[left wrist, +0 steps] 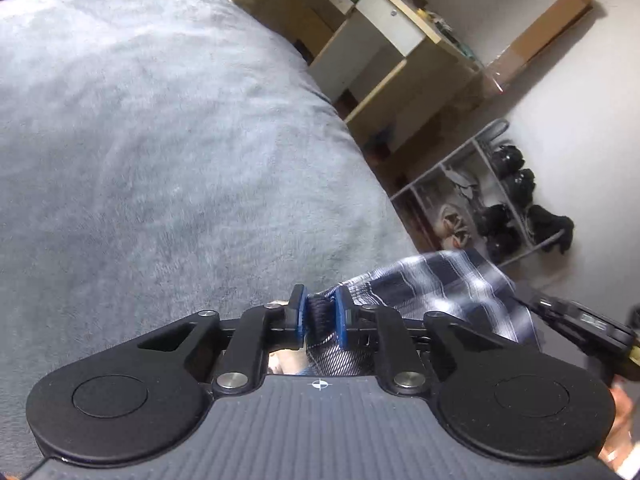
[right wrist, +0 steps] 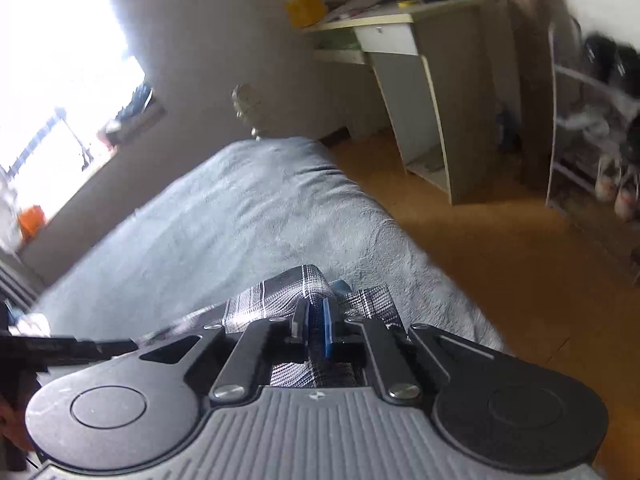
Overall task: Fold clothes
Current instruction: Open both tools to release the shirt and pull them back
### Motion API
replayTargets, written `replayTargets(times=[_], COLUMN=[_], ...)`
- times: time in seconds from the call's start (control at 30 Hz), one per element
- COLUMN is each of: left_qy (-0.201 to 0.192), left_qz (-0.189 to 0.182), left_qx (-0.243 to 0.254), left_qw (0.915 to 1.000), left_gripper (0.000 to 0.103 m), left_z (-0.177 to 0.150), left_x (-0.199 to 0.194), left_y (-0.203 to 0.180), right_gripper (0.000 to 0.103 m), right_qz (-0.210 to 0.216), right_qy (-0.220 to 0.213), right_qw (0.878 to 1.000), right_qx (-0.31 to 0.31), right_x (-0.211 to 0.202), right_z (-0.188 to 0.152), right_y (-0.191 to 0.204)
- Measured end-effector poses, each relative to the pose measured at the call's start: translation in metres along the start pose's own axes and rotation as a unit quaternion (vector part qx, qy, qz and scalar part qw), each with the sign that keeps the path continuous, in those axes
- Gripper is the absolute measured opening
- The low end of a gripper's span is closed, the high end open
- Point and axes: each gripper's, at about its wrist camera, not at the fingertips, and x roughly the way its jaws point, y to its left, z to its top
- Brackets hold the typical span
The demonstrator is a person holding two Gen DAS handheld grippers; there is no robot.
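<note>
A plaid garment (left wrist: 440, 288) is held taut between two clamped grippers above the grey bed (left wrist: 160, 140).

Bunched cloth is pinched between the narrow jaws of the left gripper (left wrist: 320, 316), the rest trailing off to its right; the right gripper (right wrist: 316, 326) is closed on another fold, probably so the piece can be spread flat. The window (right wrist: 60, 60) is shown only by the right view.

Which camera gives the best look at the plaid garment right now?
The left wrist view: the plaid garment spreads out from the left gripper, showing its blue and white stripes. In the right wrist view the cloth is bunched behind the right gripper and partly hidden. Both jaws are shut on it.
</note>
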Motion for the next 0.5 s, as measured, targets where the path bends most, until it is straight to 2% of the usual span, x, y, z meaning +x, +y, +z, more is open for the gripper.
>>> replayTargets(times=[0.13, 0.23, 0.3, 0.33, 0.43, 0.5], left_qy=[-0.024, -0.027, -0.006, 0.016, 0.067, 0.081], left_qz=[0.024, 0.013, -0.007, -0.015, -0.004, 0.015], left_qx=[0.048, 0.139, 0.207, 0.238, 0.304, 0.318], left_qw=[0.9983, 0.9899, 0.9783, 0.9709, 0.9502, 0.9446], left_gripper=[0.023, 0.028, 0.031, 0.031, 0.031, 0.031], left_z=[0.004, -0.019, -0.049, -0.067, -0.113, -0.134], left_x=[-0.036, -0.069, -0.079, -0.077, -0.058, -0.041], left_y=[-0.029, -0.064, -0.089, -0.101, -0.128, -0.134], right_gripper=[0.012, 0.013, 0.012, 0.012, 0.012, 0.012], right_qz=[-0.007, -0.015, -0.022, -0.026, -0.012, -0.029], right_qy=[-0.077, -0.078, -0.041, -0.019, 0.029, 0.055], right_qw=[0.997, 0.997, 0.998, 0.997, 0.994, 0.991], right_qx=[0.022, -0.004, -0.046, -0.07, -0.104, -0.117], right_x=[-0.079, -0.141, -0.163, -0.169, -0.165, -0.138], right_z=[-0.001, -0.019, -0.038, -0.047, -0.066, -0.065], right_y=[-0.018, -0.015, -0.002, 0.006, 0.021, 0.026])
